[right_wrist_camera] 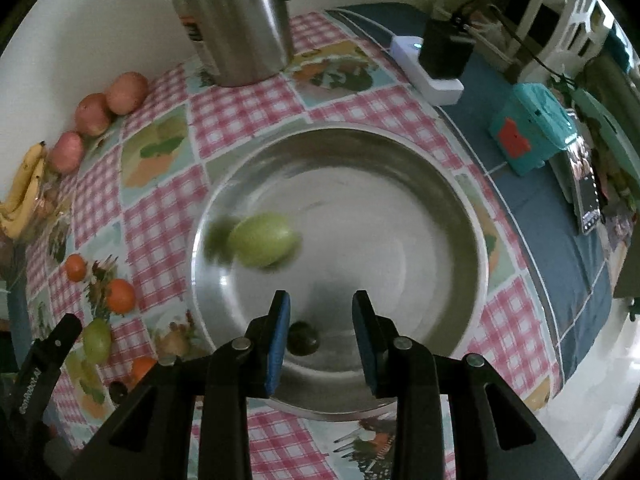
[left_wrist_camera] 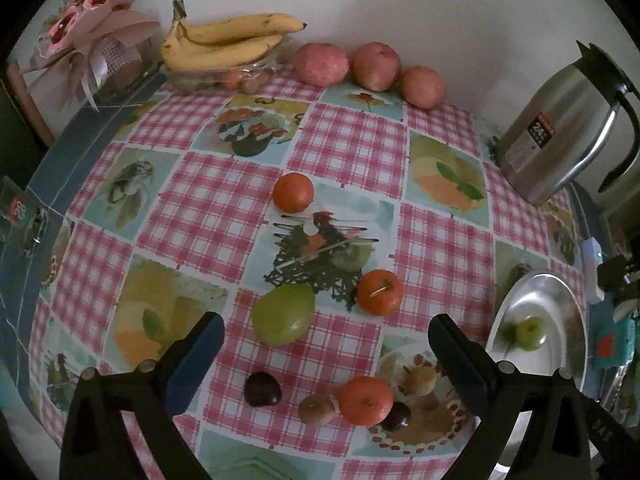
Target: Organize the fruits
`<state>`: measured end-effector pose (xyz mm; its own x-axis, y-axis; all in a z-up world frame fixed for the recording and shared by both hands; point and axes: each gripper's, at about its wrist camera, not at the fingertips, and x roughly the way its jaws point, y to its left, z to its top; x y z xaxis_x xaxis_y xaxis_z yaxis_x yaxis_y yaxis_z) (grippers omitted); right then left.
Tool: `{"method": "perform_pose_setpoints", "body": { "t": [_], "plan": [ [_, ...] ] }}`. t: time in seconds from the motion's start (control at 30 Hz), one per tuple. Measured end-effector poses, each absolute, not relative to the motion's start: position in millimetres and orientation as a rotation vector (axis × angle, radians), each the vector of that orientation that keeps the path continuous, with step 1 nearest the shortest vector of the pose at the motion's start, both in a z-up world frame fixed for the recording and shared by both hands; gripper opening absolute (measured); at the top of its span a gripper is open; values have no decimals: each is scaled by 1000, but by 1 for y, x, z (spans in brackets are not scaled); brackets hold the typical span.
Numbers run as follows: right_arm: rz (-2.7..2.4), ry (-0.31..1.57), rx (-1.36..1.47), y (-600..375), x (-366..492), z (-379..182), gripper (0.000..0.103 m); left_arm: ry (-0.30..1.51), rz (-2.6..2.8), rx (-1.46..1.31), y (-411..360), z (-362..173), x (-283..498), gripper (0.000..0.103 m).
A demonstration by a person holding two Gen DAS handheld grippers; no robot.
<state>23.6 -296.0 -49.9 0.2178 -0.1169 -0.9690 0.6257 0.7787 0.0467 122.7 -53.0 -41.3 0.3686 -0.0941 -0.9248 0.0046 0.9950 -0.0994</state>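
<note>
The bowl (right_wrist_camera: 420,184) is bare metal, smooth with a dull sheen. The jug (left_wrist_camera: 560,128) is brushed steel with a glossy black plastic handle. A glossy checked cloth (left_wrist_camera: 344,148) covers the bench. The green fruit (left_wrist_camera: 283,314) looks smooth and waxy.

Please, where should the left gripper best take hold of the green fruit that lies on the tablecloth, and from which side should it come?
Grip the green fruit across its shorter width, coming from above. It lies on its side on the tablecloth, apart from the nearest orange, so both sides look free. The left gripper is wide open and empty just short of it.
</note>
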Motion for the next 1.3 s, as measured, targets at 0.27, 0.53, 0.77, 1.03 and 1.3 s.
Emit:
{"method": "perform_pose_setpoints", "body": {
  "t": [0.27,0.53,0.77,1.03,1.3],
  "plan": [
    [-545,1276,391,-283,29,-51,33,1172,-46,-11,-46,-38,121,103],
    [-518,1268,358,-271,32,-48,33,1158,-51,46,-38,-35,114,103],
    [-516,1290,328,-259,35,-52,46,1154,-64,132,-34,-36,105,103],
    [-499,1300,326,-248,38,-56,65,1139,-71,135,-18,-30,100,103],
    [-465,1290,341,-229,42,-59,76,1137,-57,94,3,-28,101,103]
  ]
}}
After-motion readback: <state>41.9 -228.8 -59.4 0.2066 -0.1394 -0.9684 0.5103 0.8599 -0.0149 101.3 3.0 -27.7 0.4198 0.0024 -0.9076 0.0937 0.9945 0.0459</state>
